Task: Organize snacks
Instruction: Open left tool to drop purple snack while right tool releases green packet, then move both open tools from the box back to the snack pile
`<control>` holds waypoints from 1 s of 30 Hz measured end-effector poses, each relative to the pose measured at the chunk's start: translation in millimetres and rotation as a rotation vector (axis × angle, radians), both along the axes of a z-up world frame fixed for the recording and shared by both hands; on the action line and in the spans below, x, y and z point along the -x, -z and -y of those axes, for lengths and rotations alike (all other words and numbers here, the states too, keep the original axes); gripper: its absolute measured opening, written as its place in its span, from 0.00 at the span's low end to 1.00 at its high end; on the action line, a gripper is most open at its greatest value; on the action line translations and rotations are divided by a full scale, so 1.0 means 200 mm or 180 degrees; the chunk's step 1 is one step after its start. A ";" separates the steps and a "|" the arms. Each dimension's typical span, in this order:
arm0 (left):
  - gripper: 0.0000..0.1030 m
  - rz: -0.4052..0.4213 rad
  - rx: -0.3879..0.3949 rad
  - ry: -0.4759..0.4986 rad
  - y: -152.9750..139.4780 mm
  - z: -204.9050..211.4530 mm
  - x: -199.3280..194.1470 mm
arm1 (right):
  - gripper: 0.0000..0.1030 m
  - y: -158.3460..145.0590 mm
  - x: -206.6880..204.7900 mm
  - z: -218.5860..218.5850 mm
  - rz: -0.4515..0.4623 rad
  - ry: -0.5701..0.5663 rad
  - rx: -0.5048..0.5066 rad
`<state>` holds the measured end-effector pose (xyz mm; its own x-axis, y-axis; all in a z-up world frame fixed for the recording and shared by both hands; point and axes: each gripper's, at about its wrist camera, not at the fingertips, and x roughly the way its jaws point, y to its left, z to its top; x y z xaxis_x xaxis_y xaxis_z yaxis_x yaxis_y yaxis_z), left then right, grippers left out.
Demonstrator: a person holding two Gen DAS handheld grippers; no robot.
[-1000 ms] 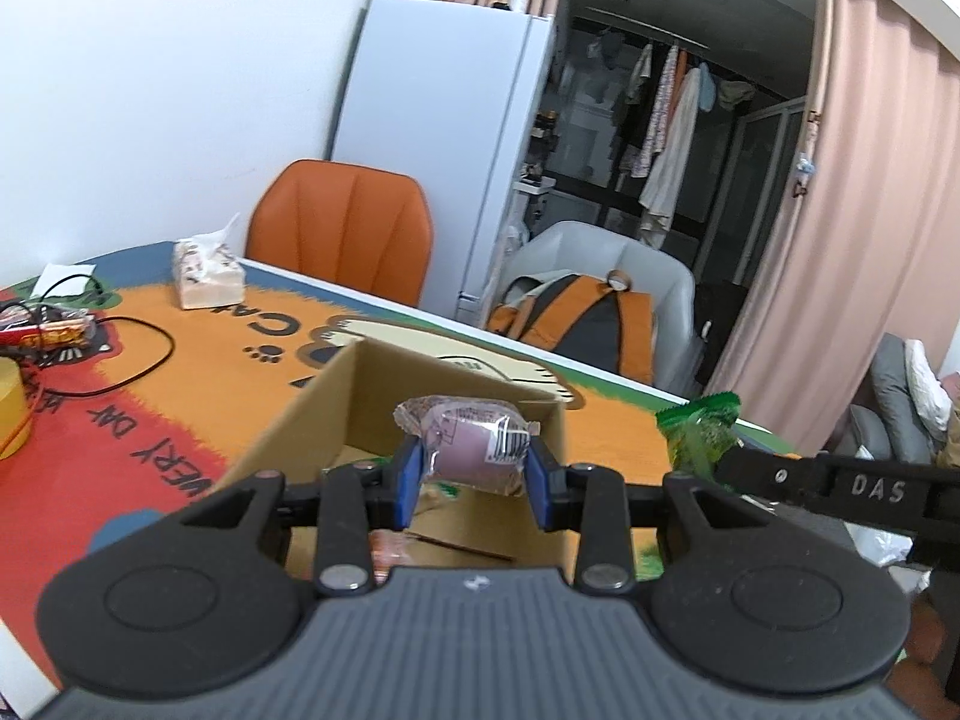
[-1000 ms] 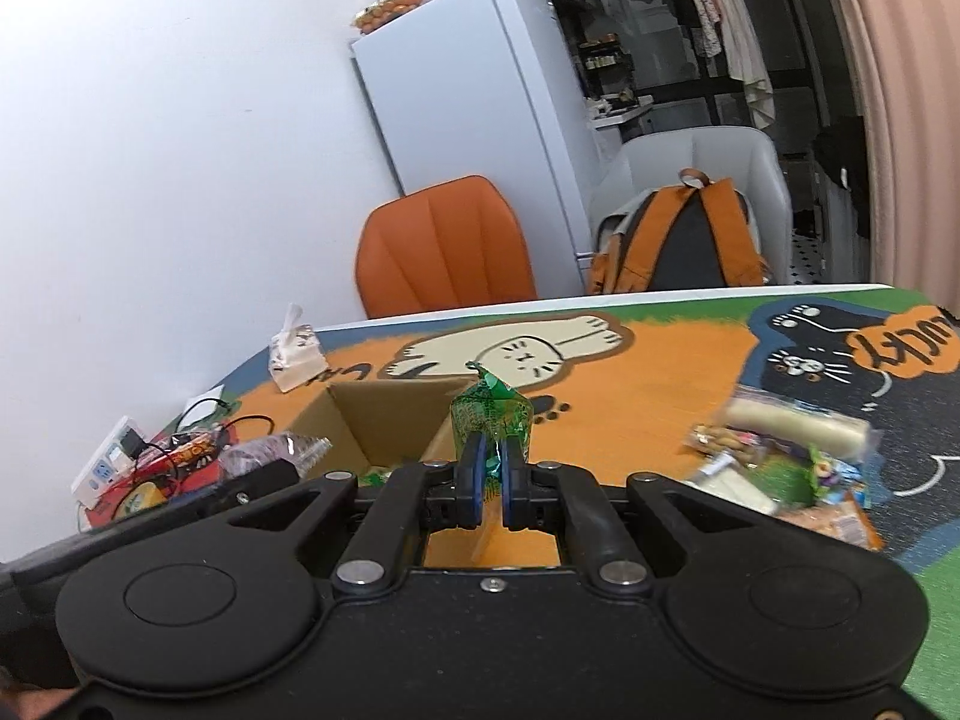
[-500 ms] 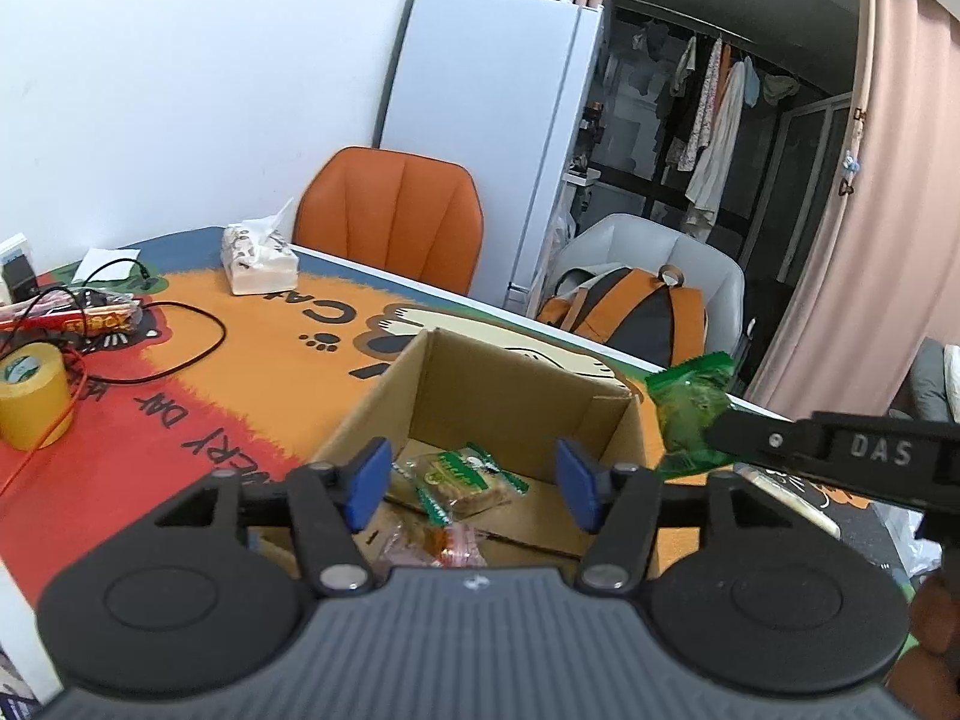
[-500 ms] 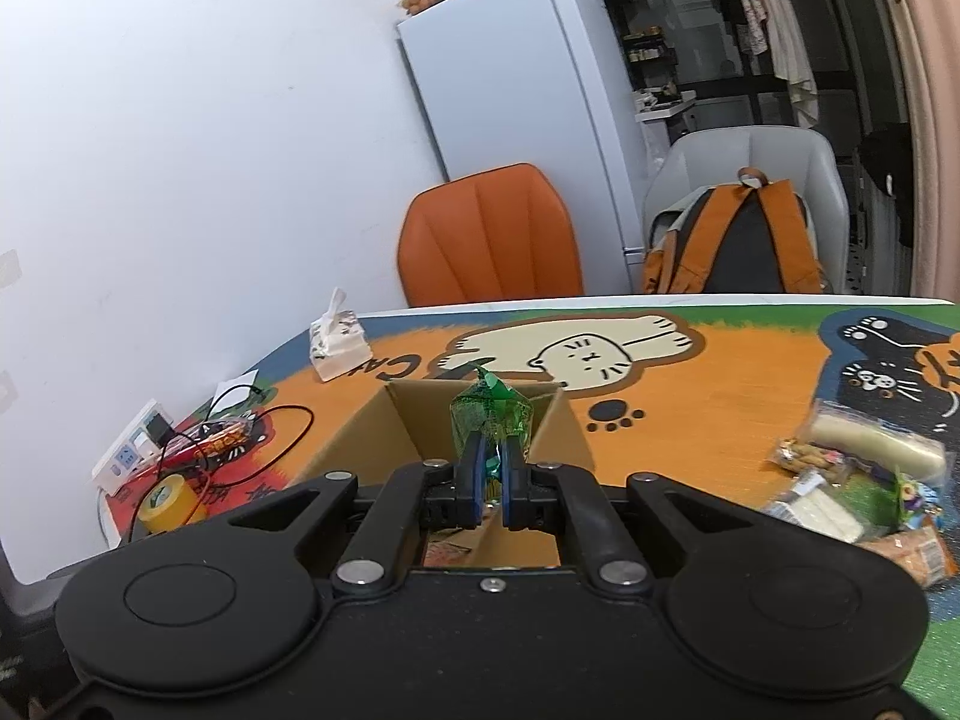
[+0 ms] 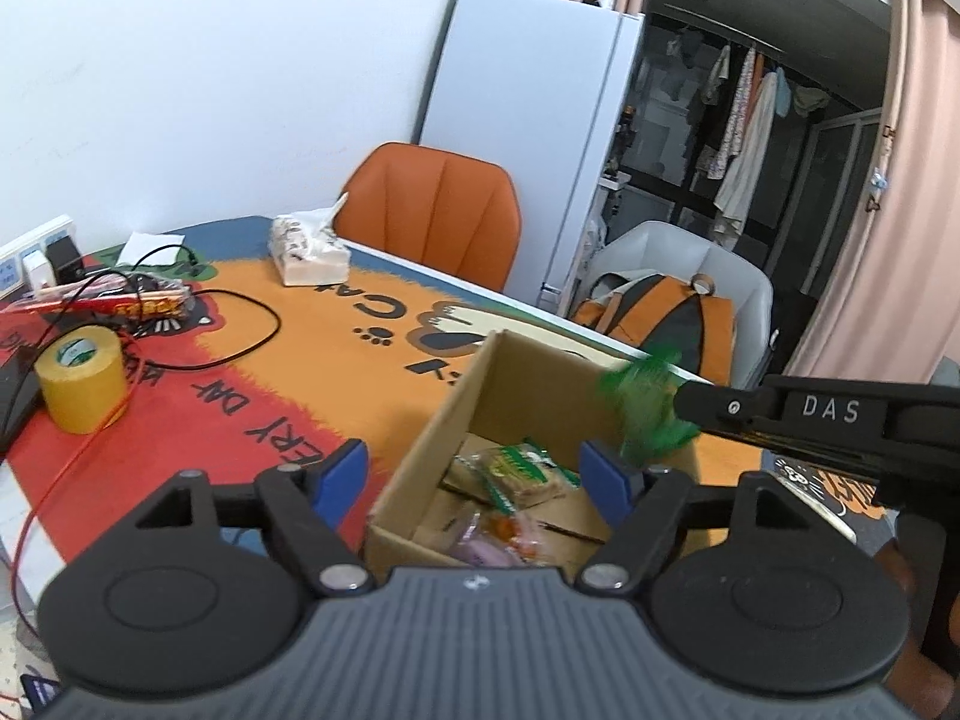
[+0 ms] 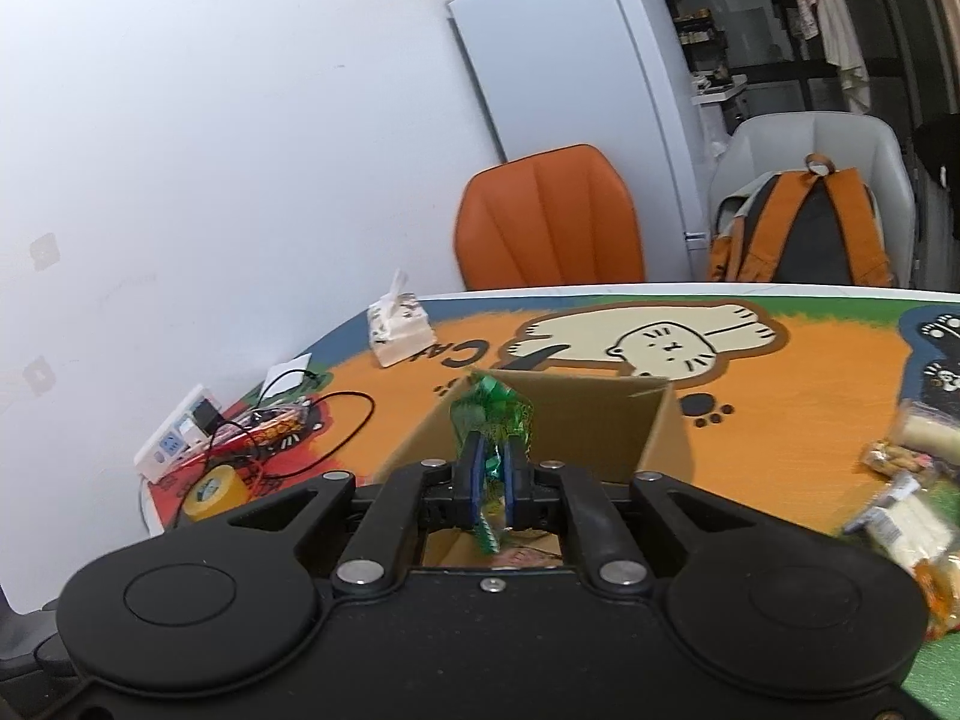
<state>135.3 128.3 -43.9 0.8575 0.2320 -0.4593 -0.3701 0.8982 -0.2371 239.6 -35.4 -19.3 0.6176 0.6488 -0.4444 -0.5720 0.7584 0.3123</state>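
An open cardboard box (image 5: 540,384) stands on the orange cat-print table mat. Inside lie a green-and-tan cracker packet (image 5: 516,471) and a pink packet (image 5: 480,552). My left gripper (image 5: 474,468) hovers at the box's near left corner. Its jaws are opening and nothing is between them. My right gripper (image 6: 492,462) pinches a green foil snack packet (image 6: 492,414) above the box (image 6: 594,420). Its jaws are just starting to open, with the packet still between the pads. In the left wrist view that packet (image 5: 648,402) hangs blurred over the box's right side.
A yellow tape roll (image 5: 81,378), a black cable (image 5: 240,348) and a power strip (image 6: 174,438) lie at the table's left. A tissue pack (image 5: 306,252) sits at the back. Several loose snacks (image 6: 912,480) are heaped to the right. An orange chair (image 5: 432,210) stands behind.
The left gripper let go of the pink packet, which now lies in the box, and its jaws spread wide. The right gripper carried the green packet over the box.
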 end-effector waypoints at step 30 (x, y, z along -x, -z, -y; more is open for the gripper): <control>0.90 -0.0316 -0.0021 0.0253 0.02 0.24 -0.03 | 1.00 0.07 0.07 0.43 -0.0120 0.0618 0.0323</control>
